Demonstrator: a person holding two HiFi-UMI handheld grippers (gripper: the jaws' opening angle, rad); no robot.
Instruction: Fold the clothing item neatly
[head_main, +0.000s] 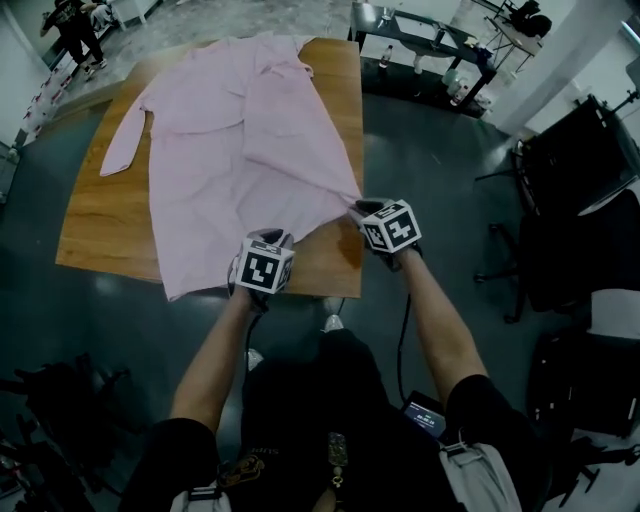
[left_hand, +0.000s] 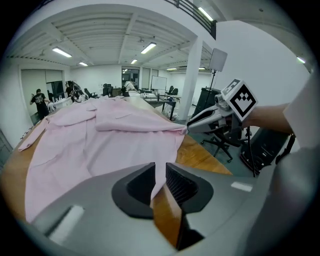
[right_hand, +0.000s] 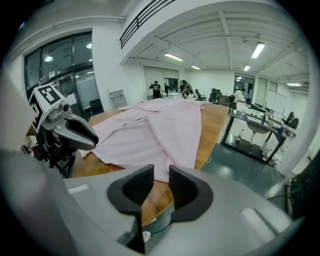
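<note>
Left hand-held gripper (left_hand: 160, 181) clamped on pink shirt (head_main: 240, 150) hem, lower centre of head view; right hand-held gripper (right_hand: 161, 184) jaws apart at shirt corner, near counter (head_main: 100, 225) edge

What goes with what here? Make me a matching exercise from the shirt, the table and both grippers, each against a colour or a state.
Column one:
1. shirt
2. table
3. left gripper
4. right gripper

Column two:
A. jaws apart, pinching nothing
B. pale pink, spread out
C. brown wood
D. closed on a cloth edge

Pairs: 1-B, 2-C, 3-D, 4-A.
</note>
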